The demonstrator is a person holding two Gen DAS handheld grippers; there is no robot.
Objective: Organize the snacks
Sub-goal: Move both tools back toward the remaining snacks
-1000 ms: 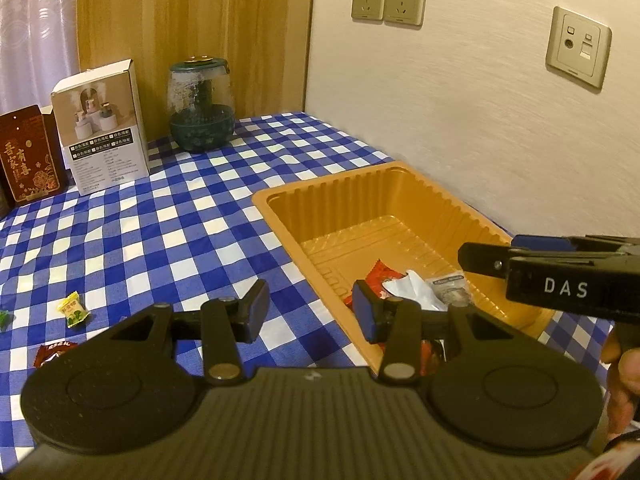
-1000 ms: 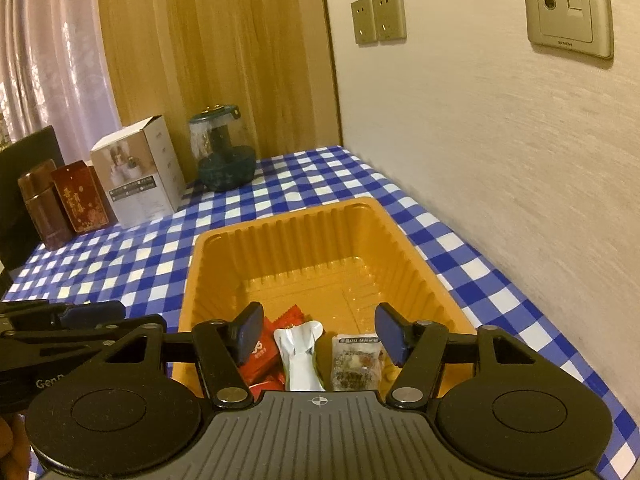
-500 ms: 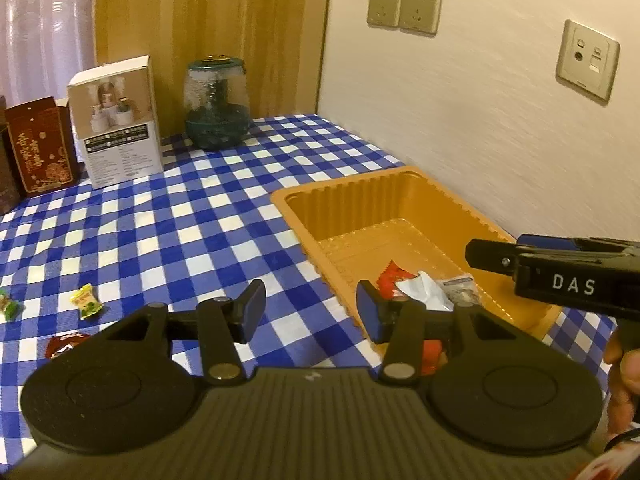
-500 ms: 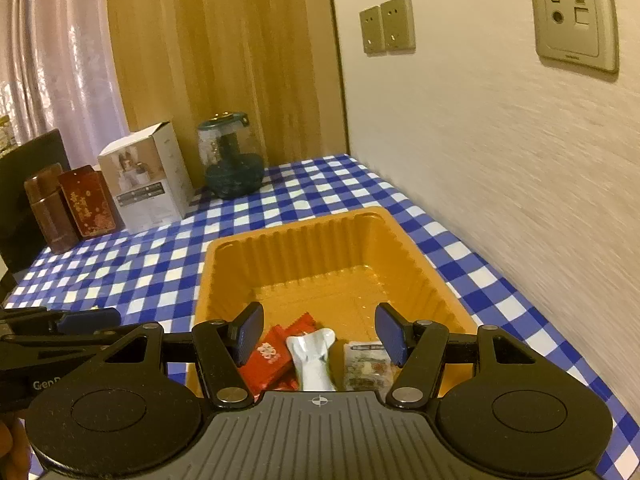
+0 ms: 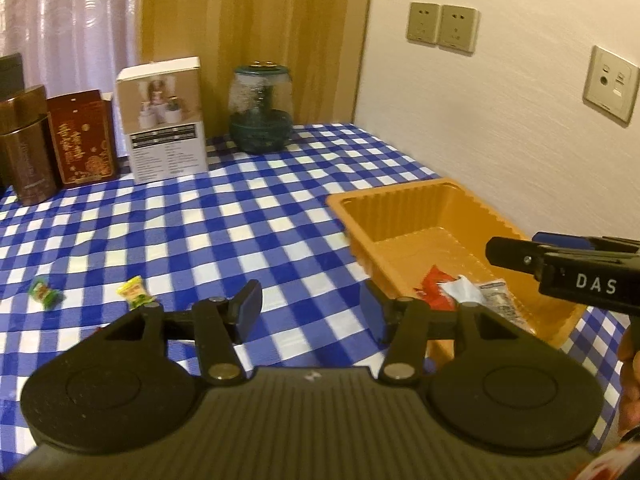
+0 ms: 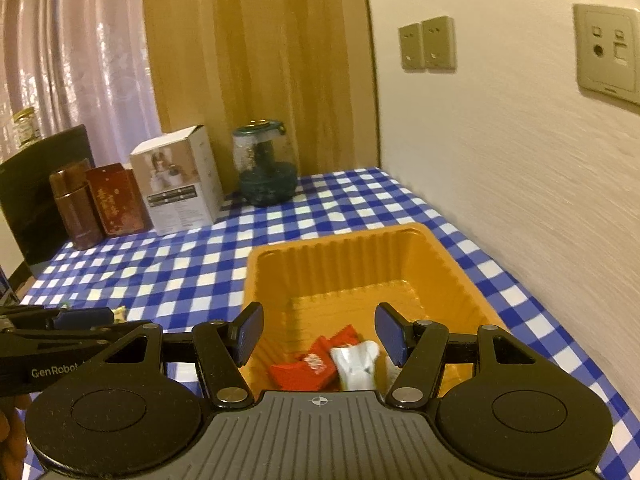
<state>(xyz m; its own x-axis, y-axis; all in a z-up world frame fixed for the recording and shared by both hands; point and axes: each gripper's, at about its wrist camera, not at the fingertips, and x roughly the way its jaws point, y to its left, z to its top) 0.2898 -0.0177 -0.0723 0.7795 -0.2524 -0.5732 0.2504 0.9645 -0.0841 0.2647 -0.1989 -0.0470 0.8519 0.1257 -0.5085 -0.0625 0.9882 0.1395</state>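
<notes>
**A:** On the table (image 5: 248, 216), under a blue-and-white checked cloth, an orange tray (image 6: 360, 252) sat along the edge that ran against the white wall. Inside it, at the end nearest the person, lay a red snack packet (image 6: 308, 368), a white wrapped snack (image 6: 356, 362) touching it, and a clear packet with printed text (image 5: 498, 298) just beside the white one.

**B:** What were the grippers doing?

**A:** The left gripper (image 5: 310, 310) hovered over bare cloth beside the tray's near corner. Its jaws had just been opening and stood apart with nothing between them. The right gripper (image 6: 318, 334) hung above the near end of the tray, jaws parted and empty, the red and white snacks lying below the gap.

**B:** Were any snacks outside the tray?

**A:** Yes. Two lay on the cloth toward the table's left side, well apart from the tray: a yellow-and-green wrapped candy (image 5: 135, 290) and, further left, a green wrapped candy (image 5: 43, 292).

**B:** And the far edge?

**A:** Along the far edge stood a row: a dark green glass jar (image 5: 260, 110) before a wooden panel, a white carton with a photo (image 5: 164, 120), a dark red box with gold characters (image 5: 82, 138), and a brown canister (image 5: 26, 148).
</notes>
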